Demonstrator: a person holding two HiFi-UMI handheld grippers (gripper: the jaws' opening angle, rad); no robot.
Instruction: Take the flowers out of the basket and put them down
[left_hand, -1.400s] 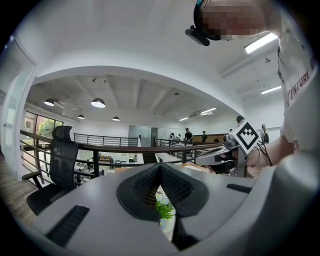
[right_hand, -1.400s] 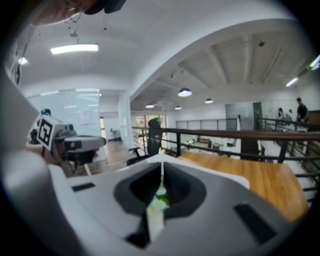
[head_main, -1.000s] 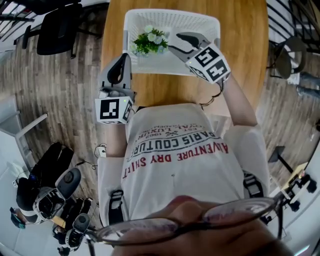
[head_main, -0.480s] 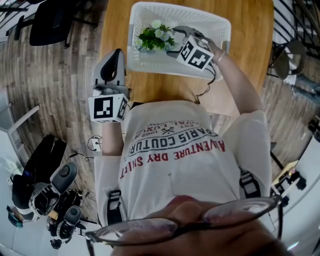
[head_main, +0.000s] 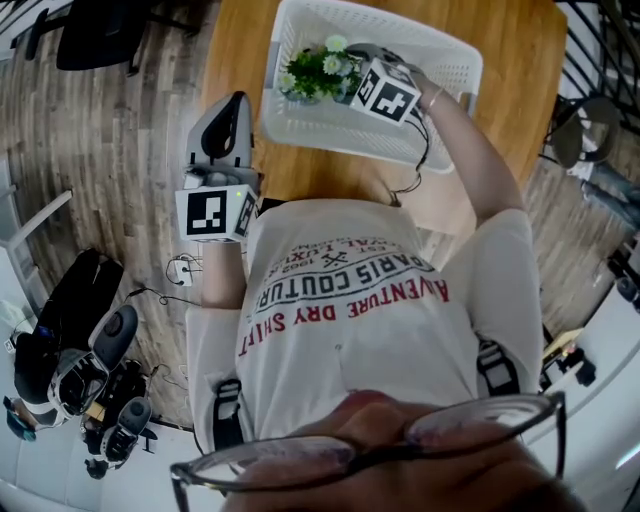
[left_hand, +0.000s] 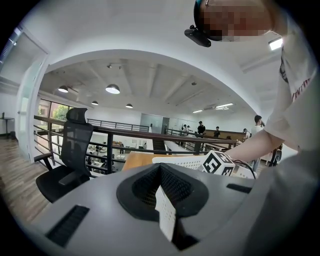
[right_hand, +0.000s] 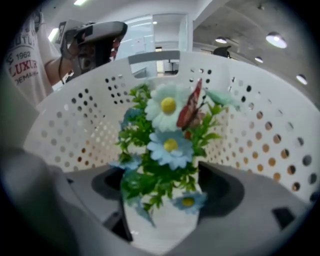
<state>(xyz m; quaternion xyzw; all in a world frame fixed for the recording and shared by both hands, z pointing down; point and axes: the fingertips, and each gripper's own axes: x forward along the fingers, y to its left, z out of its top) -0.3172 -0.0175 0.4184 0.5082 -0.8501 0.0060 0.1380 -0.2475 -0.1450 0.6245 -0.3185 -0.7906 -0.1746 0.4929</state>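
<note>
1. One wooden table (head_main: 240, 60) carries the basket. It runs out past the basket's left, right and near sides.
2. One white perforated basket (head_main: 340, 140) sits on that table, tilted, with its near wall facing the person.
3. One black office chair (left_hand: 70, 155) stands on the floor off to the basket's left, well apart from it.
4. There are two grippers, each with one marker cube.
   - The right gripper (head_main: 352, 72) reaches over the basket's near wall and down inside it. Its two jaws are spread wide on either side of the flower pot, which stands between them. The right gripper view shows no pad clearly pressing on the pot.
   - The left gripper (head_main: 232, 110) is outside the basket, just beside its left wall and above the table edge. Its two jaws are closed together with nothing between them.
5. One bunch of artificial flowers (right_hand: 165, 145) stands upright inside the basket, toward its far left part.
   - The right gripper view shows three daisy heads with yellow centres among green leaves: one white on top and two pale blue below it.
6. One small white pot (right_hand: 160, 225) holds the bunch, low between the right gripper's jaws.
7. One red-orange butterfly ornament (right_hand: 190, 107) sticks up among the blooms, beside the white daisy.
</note>
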